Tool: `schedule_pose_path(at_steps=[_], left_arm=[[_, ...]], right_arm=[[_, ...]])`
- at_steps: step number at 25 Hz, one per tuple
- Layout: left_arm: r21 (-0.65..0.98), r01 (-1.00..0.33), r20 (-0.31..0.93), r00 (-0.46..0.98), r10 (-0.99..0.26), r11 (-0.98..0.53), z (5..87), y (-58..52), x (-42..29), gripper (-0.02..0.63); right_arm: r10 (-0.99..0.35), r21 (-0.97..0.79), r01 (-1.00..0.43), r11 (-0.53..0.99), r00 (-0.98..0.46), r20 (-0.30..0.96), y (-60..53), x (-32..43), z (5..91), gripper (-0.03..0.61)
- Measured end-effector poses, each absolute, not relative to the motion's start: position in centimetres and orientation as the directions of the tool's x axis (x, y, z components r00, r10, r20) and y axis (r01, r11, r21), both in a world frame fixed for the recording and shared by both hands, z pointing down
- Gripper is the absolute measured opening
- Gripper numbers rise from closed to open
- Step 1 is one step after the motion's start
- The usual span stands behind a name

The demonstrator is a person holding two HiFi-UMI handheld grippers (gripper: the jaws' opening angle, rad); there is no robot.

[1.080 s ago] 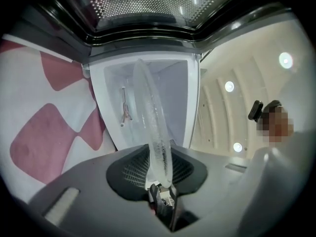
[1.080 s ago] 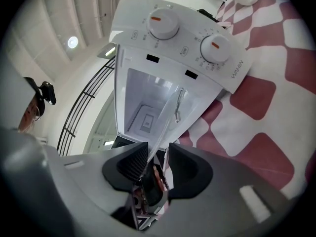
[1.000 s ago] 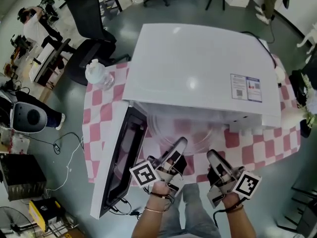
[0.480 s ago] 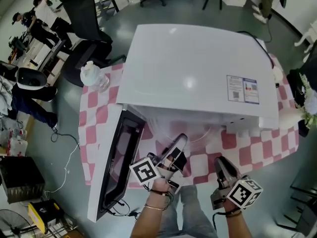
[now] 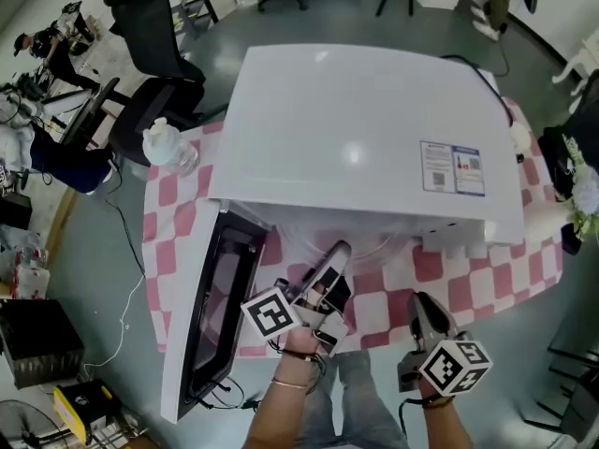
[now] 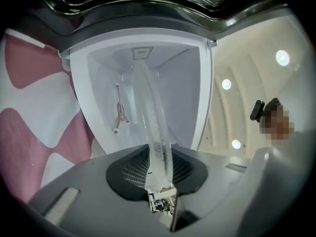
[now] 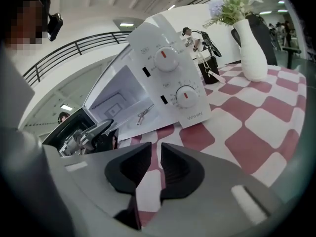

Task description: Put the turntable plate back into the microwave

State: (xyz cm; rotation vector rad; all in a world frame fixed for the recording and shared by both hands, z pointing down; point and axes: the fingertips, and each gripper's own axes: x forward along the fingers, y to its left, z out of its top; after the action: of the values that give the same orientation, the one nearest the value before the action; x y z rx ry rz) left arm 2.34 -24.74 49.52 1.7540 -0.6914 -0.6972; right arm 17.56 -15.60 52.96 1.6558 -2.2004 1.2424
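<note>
Fingers (image 6: 129, 174) of my left gripper (image 5: 335, 253) are narrow and clamped on the rim of the glass turntable plate (image 6: 152, 113). In the left gripper view I see the plate edge-on, running from the pads straight toward the open cavity of the microwave (image 6: 148, 68). From the head view the plate (image 5: 374, 248) is a faint clear arc right at the mouth of the microwave (image 5: 365, 129). Part of it is under the front edge and part is out over the checkered cloth (image 5: 468, 279) that covers the surface. A small pale spoked part (image 6: 118, 113) sits inside the cavity, beyond the plate. The microwave door (image 5: 211, 316) stands swung wide open at the left of the mouth. My right gripper (image 5: 423, 307) hangs in front of the microwave, apart from the plate. Its fingers (image 7: 180, 169) are drawn almost together with only a thin slit of cloth showing between them, and they hold nothing. Off the microwave's right side stands a white vase (image 7: 252, 43) with flowers, and by its back left corner a clear bottle (image 5: 167, 143).
</note>
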Motion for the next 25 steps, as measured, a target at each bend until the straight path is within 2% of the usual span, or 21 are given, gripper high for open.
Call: schedule_pose_path(at_steps=[8,25], left_arm=[[0.962,-0.115,-0.116,0.653,-0.749,-0.249,49.8,-25.4,2.3,0.074],[0.971,-0.109,-0.1,0.628,-0.772,-0.214,50.4,-28.1,2.6,0.074]], right_arm=[[-0.744,-0.463,-0.885,0.046,-0.34,0.576,-15.5,18.1,53.3,0.012],[-0.728,-0.426,-0.903,0.059,-0.331,0.601,-15.4,18.4,53.9,0.009]])
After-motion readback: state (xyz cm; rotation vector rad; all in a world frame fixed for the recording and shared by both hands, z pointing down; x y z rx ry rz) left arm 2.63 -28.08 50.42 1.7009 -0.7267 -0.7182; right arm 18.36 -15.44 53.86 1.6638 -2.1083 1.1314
